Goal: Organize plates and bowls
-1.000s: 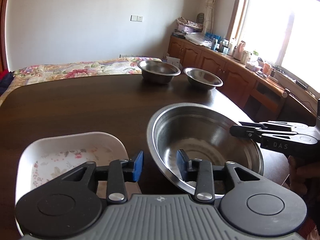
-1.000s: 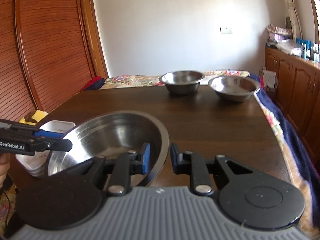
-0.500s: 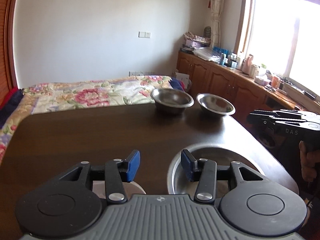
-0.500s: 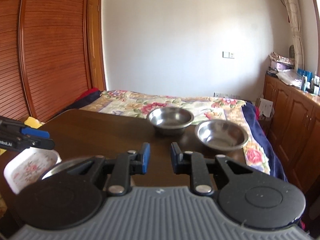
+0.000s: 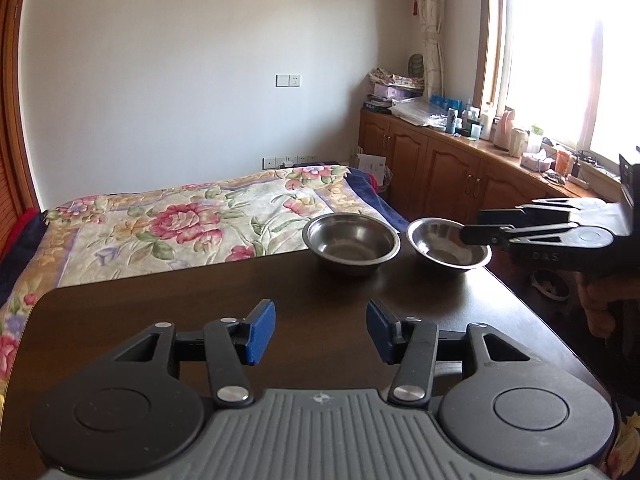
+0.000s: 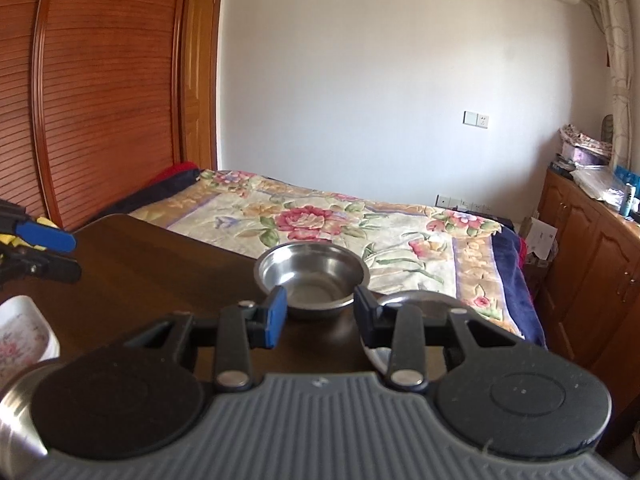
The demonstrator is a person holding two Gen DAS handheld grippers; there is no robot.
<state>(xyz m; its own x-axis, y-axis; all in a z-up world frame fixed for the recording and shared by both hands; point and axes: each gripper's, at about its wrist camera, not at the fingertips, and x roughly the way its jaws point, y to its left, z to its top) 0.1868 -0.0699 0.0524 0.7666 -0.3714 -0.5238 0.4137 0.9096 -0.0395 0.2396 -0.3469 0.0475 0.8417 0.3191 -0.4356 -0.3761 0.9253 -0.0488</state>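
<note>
While both grippers hover over the table (image 5: pixel 320 288), each is spread wide, holding nothing. Left gripper (image 5: pixel 320 330) and right gripper (image 6: pixel 320 316) face two steel bowls (image 5: pixel 351 242) ahead.

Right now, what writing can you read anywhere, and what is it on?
"DAS": embossed on the right hand-held gripper, seen from the left wrist camera.
Bottles and boxes on the wooden counter: labels too small to read.
White paper beside the bed: print blurred.
</note>
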